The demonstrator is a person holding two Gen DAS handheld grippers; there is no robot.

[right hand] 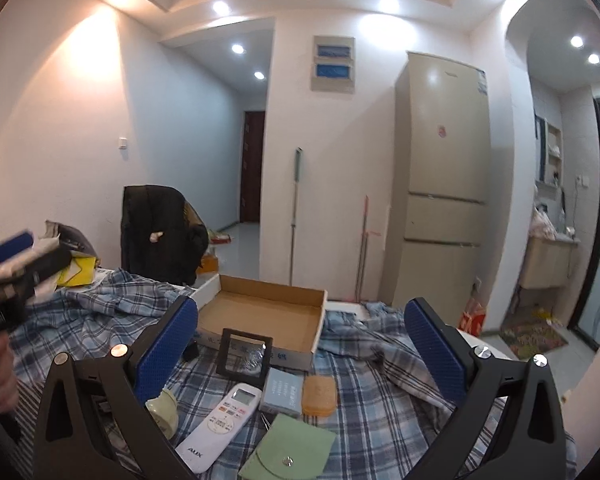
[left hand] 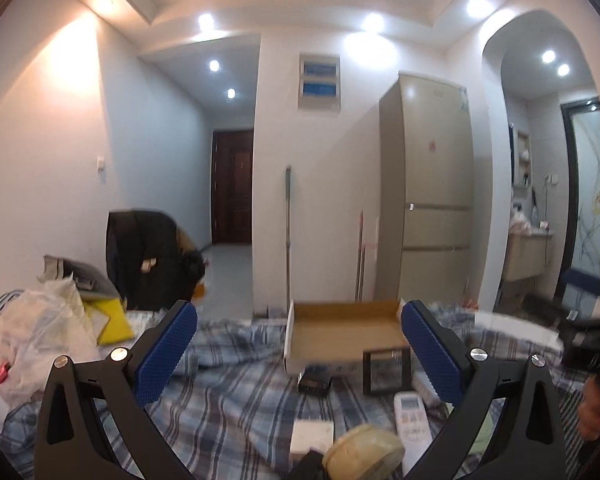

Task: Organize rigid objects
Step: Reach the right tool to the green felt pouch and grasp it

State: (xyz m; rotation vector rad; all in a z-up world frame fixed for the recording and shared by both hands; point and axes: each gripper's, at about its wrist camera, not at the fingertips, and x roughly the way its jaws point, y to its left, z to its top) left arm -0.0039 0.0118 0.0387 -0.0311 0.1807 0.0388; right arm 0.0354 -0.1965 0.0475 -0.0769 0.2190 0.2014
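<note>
Bright ceiling spotlights glare; fisheye-bent edges; slight motion blur.

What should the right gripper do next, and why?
Probably lower the right gripper, whose jaws stand open and empty, onto the white remote. The remote lies loose on the plaid cloth just below, and the cardboard box behind it is still empty.

Black frames, blue ribbed fingers
</note>
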